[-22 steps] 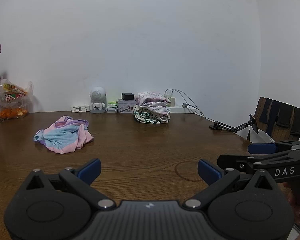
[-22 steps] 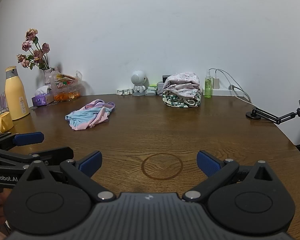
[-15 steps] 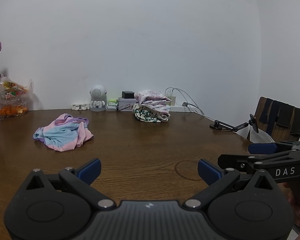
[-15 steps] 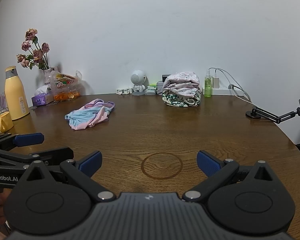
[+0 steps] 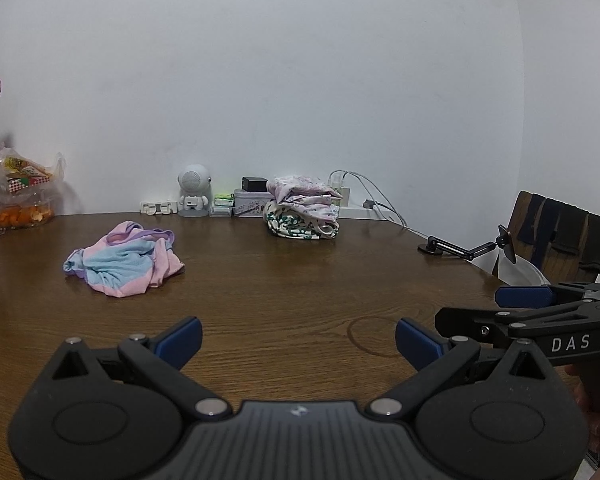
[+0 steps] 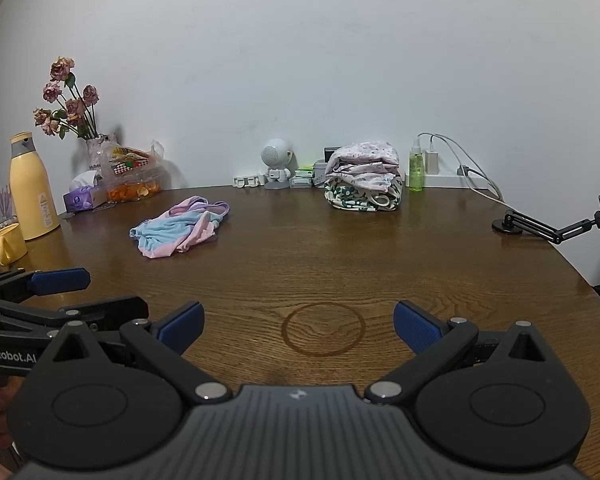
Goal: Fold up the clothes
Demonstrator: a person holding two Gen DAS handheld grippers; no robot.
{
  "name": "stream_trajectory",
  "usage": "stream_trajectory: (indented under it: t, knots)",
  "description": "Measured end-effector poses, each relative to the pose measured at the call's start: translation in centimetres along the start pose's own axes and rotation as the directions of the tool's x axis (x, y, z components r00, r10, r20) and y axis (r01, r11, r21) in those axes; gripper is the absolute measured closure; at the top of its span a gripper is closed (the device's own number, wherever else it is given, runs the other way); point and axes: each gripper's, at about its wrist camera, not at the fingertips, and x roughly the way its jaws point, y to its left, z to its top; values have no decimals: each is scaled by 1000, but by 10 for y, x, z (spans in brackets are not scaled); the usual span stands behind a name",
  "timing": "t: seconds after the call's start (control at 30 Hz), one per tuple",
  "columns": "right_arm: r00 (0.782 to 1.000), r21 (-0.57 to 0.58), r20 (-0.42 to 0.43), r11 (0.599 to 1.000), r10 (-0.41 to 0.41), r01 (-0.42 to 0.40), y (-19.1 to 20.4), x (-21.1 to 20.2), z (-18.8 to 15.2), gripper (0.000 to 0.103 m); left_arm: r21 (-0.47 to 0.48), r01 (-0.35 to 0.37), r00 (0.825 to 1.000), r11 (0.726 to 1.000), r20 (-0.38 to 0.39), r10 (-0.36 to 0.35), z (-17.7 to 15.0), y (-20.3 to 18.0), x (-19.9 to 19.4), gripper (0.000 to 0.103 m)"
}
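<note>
On the wooden table (image 6: 380, 264), the crumpled pastel garment (image 5: 126, 262) lay untouched beyond both grippers, left gripper (image 5: 298, 338) and right gripper (image 6: 298, 328) spread wide, empty; I judged reaching and pinching its edge came next.

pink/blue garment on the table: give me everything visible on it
The crumpled garment is a soft, thin-looking knit in pale pink and light blue panels with lilac trim at the far edge. It lies unfolded in a loose, wrinkled heap, bunched rather than spread. It rests directly on the wooden table, left of centre, apart from the folded stack by the wall. Nothing else touches it; neither claw is near it.
</note>
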Motion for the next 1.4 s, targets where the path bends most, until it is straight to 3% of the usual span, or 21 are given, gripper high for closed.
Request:
stream_trajectory:
  t: [1.4]
  knots:
    - [1000, 2, -13, 1000, 13, -13, -3, 5, -4, 0, -29, 6, 1000, 1000, -15, -7, 7, 8, 2, 0]
